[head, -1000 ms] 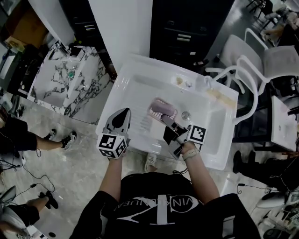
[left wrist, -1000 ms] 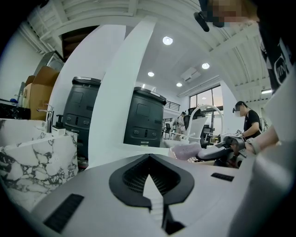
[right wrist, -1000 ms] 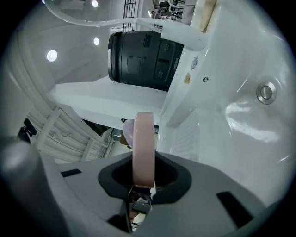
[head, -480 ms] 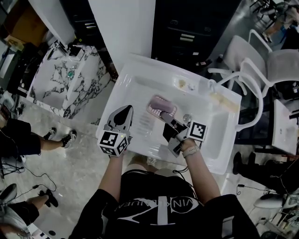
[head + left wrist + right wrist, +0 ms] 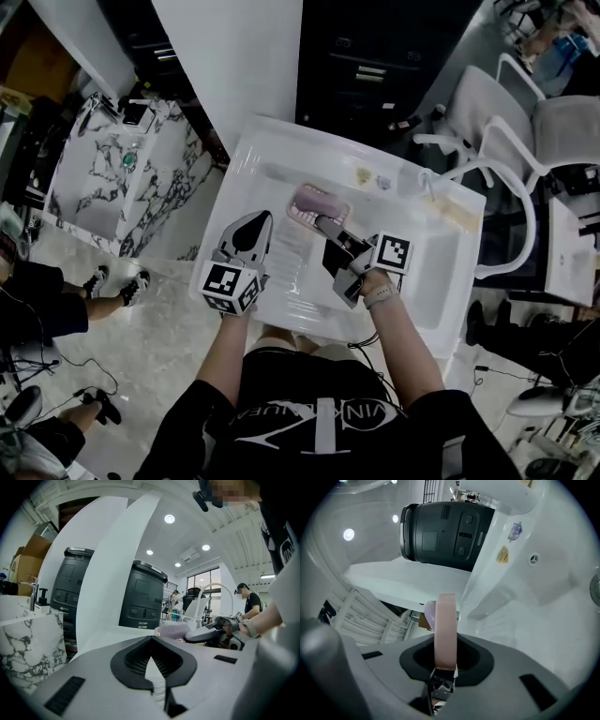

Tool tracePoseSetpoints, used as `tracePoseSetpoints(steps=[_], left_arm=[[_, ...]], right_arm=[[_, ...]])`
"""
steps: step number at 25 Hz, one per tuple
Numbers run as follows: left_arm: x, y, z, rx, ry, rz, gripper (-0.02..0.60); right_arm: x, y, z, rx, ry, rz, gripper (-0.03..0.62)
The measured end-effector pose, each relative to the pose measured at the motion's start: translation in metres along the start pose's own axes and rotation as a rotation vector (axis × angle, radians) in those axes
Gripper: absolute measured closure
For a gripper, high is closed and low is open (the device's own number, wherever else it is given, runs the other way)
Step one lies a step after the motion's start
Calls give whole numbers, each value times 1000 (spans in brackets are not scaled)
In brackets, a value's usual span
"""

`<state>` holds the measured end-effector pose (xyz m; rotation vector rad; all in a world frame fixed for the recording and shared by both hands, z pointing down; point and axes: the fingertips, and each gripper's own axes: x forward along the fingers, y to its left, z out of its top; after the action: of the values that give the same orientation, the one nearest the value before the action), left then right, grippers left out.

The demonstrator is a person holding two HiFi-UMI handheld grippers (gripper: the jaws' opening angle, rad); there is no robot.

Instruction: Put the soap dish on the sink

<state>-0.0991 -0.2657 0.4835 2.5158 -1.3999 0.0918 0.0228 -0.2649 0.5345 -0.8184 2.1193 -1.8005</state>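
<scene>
In the head view the pink soap dish (image 5: 312,201) hangs over the basin of the white sink (image 5: 246,157), near its back wall. My right gripper (image 5: 320,222) is shut on the dish's near rim. From the right gripper view the rim of the soap dish (image 5: 445,616) shows edge-on, clamped between the jaws of the right gripper (image 5: 445,642). My left gripper (image 5: 258,219) hovers over the sink's left part, shut and holding nothing. The left gripper view shows its own closed tips (image 5: 150,642), with the soap dish (image 5: 174,630) and the right gripper (image 5: 206,633) ahead to the right.
A marble-topped stand (image 5: 117,173) is to the left of the sink. White chairs (image 5: 511,122) stand at the right and black cabinets (image 5: 375,56) behind. Two small stickers (image 5: 370,178) and a tap (image 5: 429,180) mark the sink's back edge. People stand around on the floor.
Both grippers have moved away from me toward the sink's back wall. The soap dish has travelled with the right gripper.
</scene>
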Motion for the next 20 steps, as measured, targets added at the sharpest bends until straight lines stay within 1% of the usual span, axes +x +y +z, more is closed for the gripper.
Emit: tracePoseSetpoints(steps=[8,12,20], left_arm=[[36,12,-5,-19,18,-39,566],[50,17,-11,-36,35,-49,567],[69,25,-19,-57,53,-64,567]], right_arm=[[30,-12,23,32,-38,5,522],[43,-19,31,52,-40,-14,522],[71,-22,48,22,-11,-20,522]])
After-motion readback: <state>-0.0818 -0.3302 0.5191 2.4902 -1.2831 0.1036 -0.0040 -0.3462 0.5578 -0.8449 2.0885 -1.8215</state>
